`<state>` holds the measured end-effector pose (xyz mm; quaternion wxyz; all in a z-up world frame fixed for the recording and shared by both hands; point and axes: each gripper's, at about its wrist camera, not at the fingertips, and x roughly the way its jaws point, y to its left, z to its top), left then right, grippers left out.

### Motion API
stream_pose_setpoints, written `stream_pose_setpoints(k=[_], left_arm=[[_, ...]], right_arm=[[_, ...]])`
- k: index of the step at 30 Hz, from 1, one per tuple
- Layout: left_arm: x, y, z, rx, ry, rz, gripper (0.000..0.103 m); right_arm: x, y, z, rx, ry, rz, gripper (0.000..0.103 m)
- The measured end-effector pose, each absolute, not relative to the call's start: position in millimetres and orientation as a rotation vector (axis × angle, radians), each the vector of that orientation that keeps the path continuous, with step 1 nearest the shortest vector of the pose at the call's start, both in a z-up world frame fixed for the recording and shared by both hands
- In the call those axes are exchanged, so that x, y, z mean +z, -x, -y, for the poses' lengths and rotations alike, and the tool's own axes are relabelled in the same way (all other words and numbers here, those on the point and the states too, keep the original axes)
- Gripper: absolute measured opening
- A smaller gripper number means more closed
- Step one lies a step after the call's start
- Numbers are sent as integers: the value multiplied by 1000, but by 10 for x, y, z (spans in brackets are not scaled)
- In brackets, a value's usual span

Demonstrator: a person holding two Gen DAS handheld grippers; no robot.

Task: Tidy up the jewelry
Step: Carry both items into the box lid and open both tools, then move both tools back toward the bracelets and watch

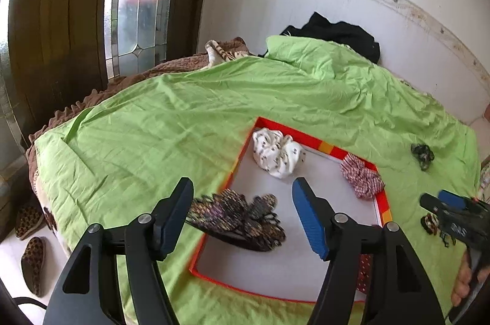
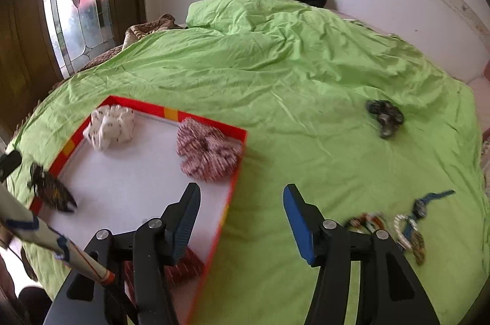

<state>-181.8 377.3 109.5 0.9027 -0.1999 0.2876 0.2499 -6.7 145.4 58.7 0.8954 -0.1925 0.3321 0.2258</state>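
A red-rimmed box lid [image 1: 312, 140] [image 2: 144, 105] lies on the green bedsheet. In it are a white scrunchie [image 1: 277, 153] [image 2: 110, 127], a red-and-white scrunchie [image 1: 363, 176] [image 2: 208, 152], a dark patterned scrunchie [image 1: 242, 218] [image 2: 53, 195] and a dark red one [image 1: 364, 273] [image 2: 180, 267]. My left gripper [image 1: 243, 210] is open, just above the dark patterned scrunchie. My right gripper [image 2: 242, 221] [image 1: 444, 201] is open and empty over the lid's right edge. A dark scrunchie [image 2: 386, 117] [image 1: 422, 153] and small hair ties [image 2: 407, 228] [image 1: 430, 222] lie on the sheet to the right.
The green sheet [image 2: 291, 65] covers a bed against a white tiled wall. Black clothing [image 1: 337, 34] lies at the far end. A wooden door with stained glass [image 1: 134, 3] stands left. Patterned slippers [image 1: 32, 263] lie on the floor at the left.
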Motion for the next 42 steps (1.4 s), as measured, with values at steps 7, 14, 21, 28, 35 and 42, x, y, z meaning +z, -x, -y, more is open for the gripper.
stream_pose_setpoints(k=[7, 14, 21, 28, 35, 42], left_arm=[[1189, 1824, -3294, 470, 329, -631, 66], [1225, 1779, -2700, 398, 203, -688, 69], [1261, 1696, -2225, 346, 114, -719, 70], [1238, 1554, -1863, 301, 53, -767, 70], [1210, 1393, -1573, 239, 31, -812, 70], [1139, 1016, -1258, 126, 54, -873, 70]], right_arm=[[618, 339, -869, 389, 469, -639, 66], [649, 418, -245, 328, 389, -664, 68], [660, 415, 384, 265, 283, -694, 68], [622, 375, 1001, 196, 191, -712, 70], [478, 272, 1613, 131, 83, -755, 71], [385, 153, 1994, 102, 0, -764, 71]])
